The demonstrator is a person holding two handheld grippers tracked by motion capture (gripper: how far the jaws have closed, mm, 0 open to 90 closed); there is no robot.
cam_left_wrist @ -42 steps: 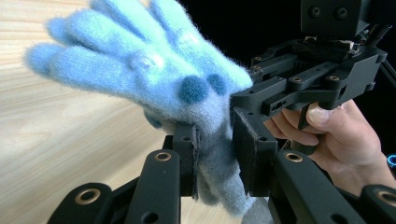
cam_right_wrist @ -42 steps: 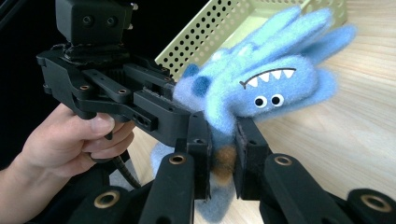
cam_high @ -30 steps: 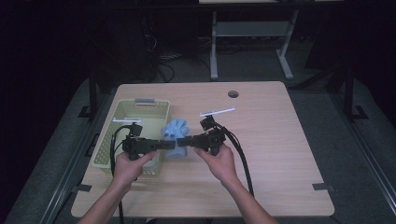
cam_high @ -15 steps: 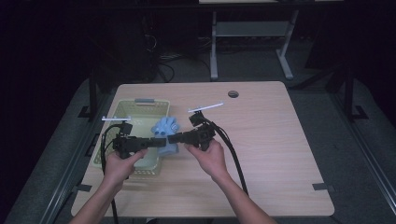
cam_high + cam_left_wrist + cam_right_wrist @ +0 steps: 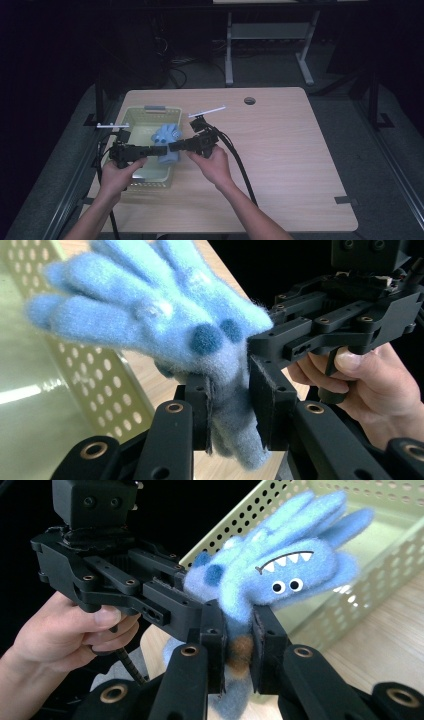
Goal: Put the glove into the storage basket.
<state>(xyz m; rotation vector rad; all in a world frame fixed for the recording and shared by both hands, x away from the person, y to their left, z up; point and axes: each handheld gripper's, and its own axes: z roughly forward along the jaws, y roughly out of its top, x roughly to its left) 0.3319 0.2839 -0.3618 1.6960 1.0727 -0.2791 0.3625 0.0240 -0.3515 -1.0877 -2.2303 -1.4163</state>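
Shifted leftward toward desk's left edge: blue plush toy [image 5: 167, 140], pinched by left claw [image 5: 159, 149] and right claw [image 5: 172, 147], over basket [image 5: 131, 118]; drop-in likely.

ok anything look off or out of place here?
Nothing damaged or spilled. The one odd thing: both grippers clamp the same blue plush toy at once, left gripper and right gripper each pinching its lower end, holding it in the air by the green basket rim rather than resting inside.
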